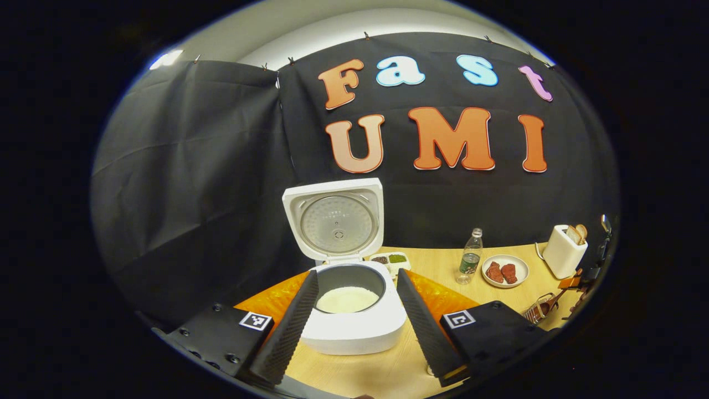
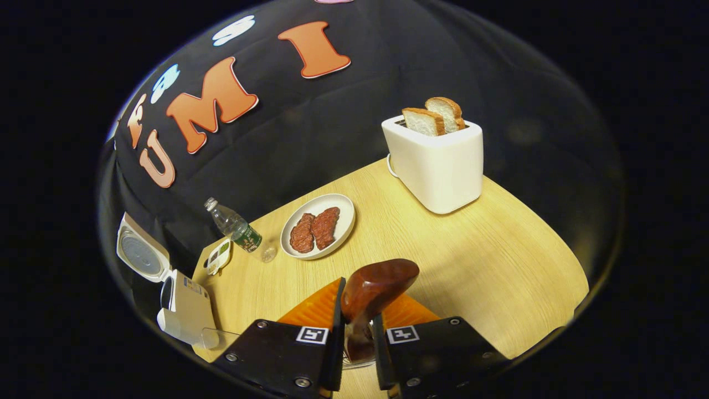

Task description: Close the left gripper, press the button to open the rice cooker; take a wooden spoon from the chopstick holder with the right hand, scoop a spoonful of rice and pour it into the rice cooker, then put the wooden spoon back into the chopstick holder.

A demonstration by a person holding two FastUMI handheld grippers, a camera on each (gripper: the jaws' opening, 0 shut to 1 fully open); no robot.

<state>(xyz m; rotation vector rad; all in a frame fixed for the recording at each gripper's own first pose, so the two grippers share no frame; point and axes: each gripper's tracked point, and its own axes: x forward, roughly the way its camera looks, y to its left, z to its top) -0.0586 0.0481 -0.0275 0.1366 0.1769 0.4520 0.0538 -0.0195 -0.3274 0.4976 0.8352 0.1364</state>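
Both tongs are busy: left tongs (image 1: pixel 354 321) gape before the open rice cooker (image 1: pixel 354 310), right tongs (image 2: pixel 357 332) clamp the wooden spoon (image 2: pixel 376 288) — keep it level when scooping.

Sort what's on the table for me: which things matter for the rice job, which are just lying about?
In the job:
- white rice cooker, lid up, rice inside
- dark brown wooden spoon, held between the right gripper fingers
- wire chopstick holder

Lying about:
- white toaster with bread slices
- white plate of red meat
- clear plastic bottle
- small white dish
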